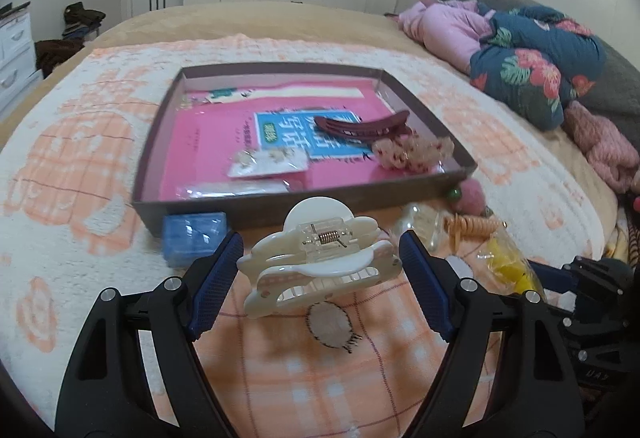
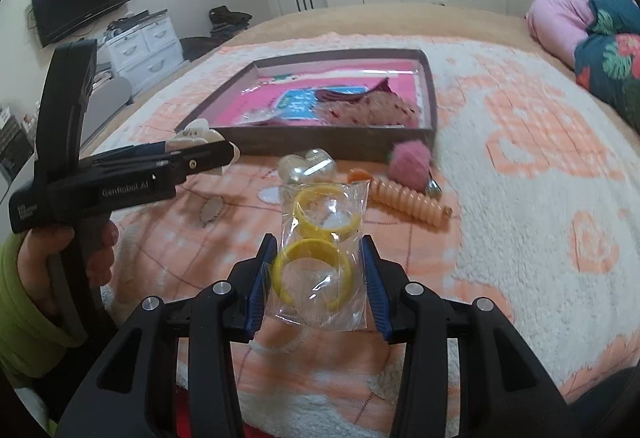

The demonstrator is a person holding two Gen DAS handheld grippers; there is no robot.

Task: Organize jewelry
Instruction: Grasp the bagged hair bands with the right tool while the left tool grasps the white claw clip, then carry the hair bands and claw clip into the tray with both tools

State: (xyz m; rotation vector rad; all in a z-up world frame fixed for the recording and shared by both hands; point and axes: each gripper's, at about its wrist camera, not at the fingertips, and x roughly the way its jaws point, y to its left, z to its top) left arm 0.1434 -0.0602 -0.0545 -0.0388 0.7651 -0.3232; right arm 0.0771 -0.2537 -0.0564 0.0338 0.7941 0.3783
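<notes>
The cream claw clip (image 1: 316, 266) sits clamped between my left gripper (image 1: 320, 278) pads, lifted just short of the brown tray (image 1: 280, 207). My right gripper (image 2: 320, 278) pinches the clear bag of yellow rings (image 2: 320, 258) above the blanket (image 2: 520, 197). To do this well, I should carry each over the tray wall before letting go, level and slow. The tray's small packets are too blurred to identify.

Cream claw clip (image 1: 316, 270), yellow bangles (image 2: 316, 238), pink-lined brown tray (image 1: 304, 203).
</notes>
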